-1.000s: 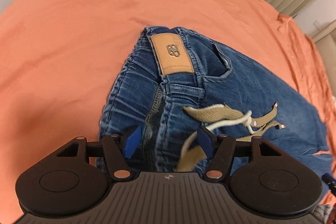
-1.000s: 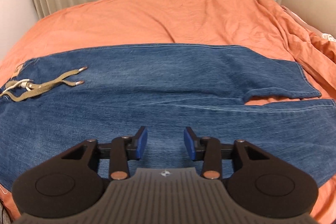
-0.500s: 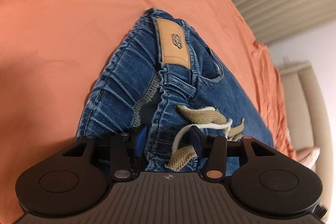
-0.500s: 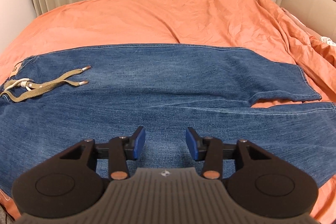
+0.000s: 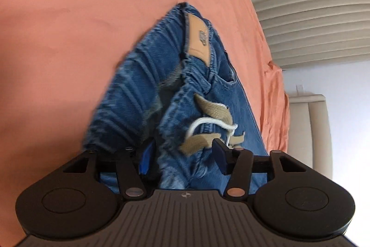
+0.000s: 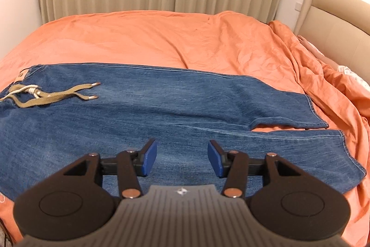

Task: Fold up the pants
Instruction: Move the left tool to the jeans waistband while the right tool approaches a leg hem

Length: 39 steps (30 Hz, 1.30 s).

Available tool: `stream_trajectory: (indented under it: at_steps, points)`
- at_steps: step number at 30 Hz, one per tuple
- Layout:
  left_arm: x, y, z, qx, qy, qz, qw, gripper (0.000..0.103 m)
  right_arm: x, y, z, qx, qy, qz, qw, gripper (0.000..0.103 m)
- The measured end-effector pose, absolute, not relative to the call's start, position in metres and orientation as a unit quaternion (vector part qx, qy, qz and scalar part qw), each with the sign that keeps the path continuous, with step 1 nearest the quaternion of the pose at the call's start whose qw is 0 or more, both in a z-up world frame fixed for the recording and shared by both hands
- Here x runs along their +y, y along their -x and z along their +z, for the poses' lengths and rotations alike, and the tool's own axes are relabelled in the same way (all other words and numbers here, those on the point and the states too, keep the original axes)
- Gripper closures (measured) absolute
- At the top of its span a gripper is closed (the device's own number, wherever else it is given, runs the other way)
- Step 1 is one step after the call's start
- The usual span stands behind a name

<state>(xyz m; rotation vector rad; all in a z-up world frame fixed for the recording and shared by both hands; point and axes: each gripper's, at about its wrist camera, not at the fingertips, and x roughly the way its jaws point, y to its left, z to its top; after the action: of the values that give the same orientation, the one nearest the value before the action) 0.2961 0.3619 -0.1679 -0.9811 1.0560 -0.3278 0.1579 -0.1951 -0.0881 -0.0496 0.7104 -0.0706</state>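
Jeans (image 6: 161,112) lie flat across the orange bed (image 6: 161,38). Left gripper (image 5: 182,157) straddles the bunched waistband, grip uncertain; right gripper (image 6: 182,159) hovers above the near leg, jaws opening, empty.

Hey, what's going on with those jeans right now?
Left gripper straddling jeans waistband. Right gripper opening, empty, above legs. Drawstring loose on top.
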Motion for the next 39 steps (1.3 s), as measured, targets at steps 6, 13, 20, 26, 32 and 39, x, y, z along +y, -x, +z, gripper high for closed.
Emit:
stream_trajectory:
  at_steps: [6, 13, 20, 26, 32, 39]
  points:
    - [0.32, -0.295, -0.125, 0.462, 0.334, -0.104, 0.815, 0.092, -0.193, -0.146, -0.077, 0.332, 0.036, -0.038, 0.942, 0.056]
    - [0.315, -0.259, -0.052, 0.443, 0.192, -0.022, 0.876, 0.095, -0.216, -0.132, -0.073, 0.332, 0.049, -0.069, 0.939, 0.055]
    - [0.302, -0.289, -0.121, 0.499, 0.138, 0.061, 0.853, 0.094, -0.253, -0.129, -0.072, 0.35, 0.015, -0.081, 0.933, 0.055]
    - [0.267, -0.297, -0.122, 0.501, 0.018, 0.092, 0.86, 0.07, -0.311, -0.116, -0.07, 0.376, -0.01, -0.116, 0.919, 0.055]
    - [0.247, -0.271, -0.079, 0.473, -0.041, 0.07, 0.877, 0.048, -0.39, -0.105, -0.069, 0.401, -0.048, -0.143, 0.904, 0.057]
    - [0.22, -0.255, -0.048, 0.461, -0.047, 0.05, 0.885, 0.046, -0.489, -0.136, -0.072, 0.404, -0.123, -0.122, 0.898, 0.057]
